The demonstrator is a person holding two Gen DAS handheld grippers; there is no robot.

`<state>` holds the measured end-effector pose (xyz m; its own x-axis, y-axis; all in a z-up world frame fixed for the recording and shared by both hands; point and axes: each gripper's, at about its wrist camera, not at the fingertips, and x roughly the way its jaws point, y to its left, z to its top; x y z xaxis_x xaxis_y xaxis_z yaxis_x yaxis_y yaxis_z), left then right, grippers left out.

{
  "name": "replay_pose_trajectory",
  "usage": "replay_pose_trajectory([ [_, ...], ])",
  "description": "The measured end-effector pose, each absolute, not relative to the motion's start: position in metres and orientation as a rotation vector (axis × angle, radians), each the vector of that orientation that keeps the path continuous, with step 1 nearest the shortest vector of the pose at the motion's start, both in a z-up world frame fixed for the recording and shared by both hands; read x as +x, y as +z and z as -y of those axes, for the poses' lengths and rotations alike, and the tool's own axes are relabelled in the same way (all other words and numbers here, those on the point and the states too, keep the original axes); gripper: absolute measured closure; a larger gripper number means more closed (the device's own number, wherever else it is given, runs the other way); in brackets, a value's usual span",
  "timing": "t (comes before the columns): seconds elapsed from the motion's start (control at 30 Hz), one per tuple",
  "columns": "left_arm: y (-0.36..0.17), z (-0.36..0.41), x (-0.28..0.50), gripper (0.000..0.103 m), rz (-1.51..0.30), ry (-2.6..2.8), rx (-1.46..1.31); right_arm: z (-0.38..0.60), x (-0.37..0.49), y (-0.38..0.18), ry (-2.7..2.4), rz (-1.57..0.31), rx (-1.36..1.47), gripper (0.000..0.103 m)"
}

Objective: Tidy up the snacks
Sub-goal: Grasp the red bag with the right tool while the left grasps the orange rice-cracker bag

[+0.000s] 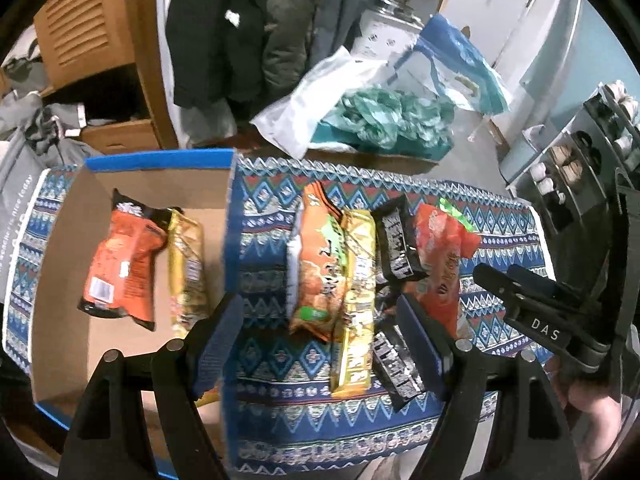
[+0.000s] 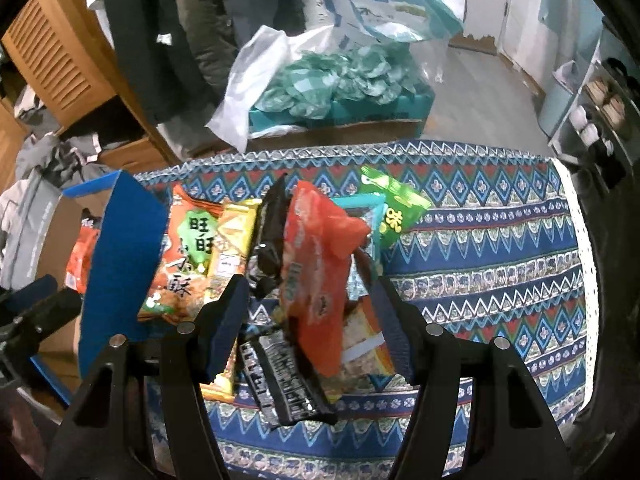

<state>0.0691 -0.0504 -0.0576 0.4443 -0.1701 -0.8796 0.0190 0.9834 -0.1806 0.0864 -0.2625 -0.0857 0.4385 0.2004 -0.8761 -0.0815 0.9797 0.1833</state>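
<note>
Claws come first: the left gripper (image 1: 320, 344) hangs with jaws spread and empty over the snack row, and the right gripper (image 2: 308, 316) is likewise spread around the red packet (image 2: 316, 280), not yet pinching it. Beyond them, loose snacks (image 1: 352, 280) overlap on the patterned cloth (image 1: 500, 232), probably awaiting sorting. Further left, the cardboard box (image 1: 72, 240) already holds an orange bag (image 1: 120, 264) and gold bar (image 1: 186, 268), apparently the collecting place.

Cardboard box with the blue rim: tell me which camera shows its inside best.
The left wrist view: the cardboard box lies open, showing an orange-black snack bag and a gold bar inside. The right wrist view shows mainly its blue outer wall.
</note>
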Motion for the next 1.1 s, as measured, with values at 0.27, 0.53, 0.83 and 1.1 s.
replay_pose_trajectory([
  [0.27,-0.080,0.071,0.088,0.023,-1.148,-0.131,-0.172,0.269,0.094,-0.101,0.174,-1.124,0.132,0.039],
  [0.53,-0.106,0.091,0.104,0.023,-1.193,-0.140,-0.132,0.268,0.103,-0.126,0.179,-1.175,0.138,0.039],
  [0.83,-0.138,0.091,0.121,0.023,-1.245,-0.119,-0.138,0.261,0.112,-0.152,0.182,-1.216,0.119,0.039],
  [1.1,-0.158,0.079,0.128,0.023,-1.275,-0.089,-0.150,0.249,0.118,-0.168,0.215,-1.235,0.072,0.050],
])
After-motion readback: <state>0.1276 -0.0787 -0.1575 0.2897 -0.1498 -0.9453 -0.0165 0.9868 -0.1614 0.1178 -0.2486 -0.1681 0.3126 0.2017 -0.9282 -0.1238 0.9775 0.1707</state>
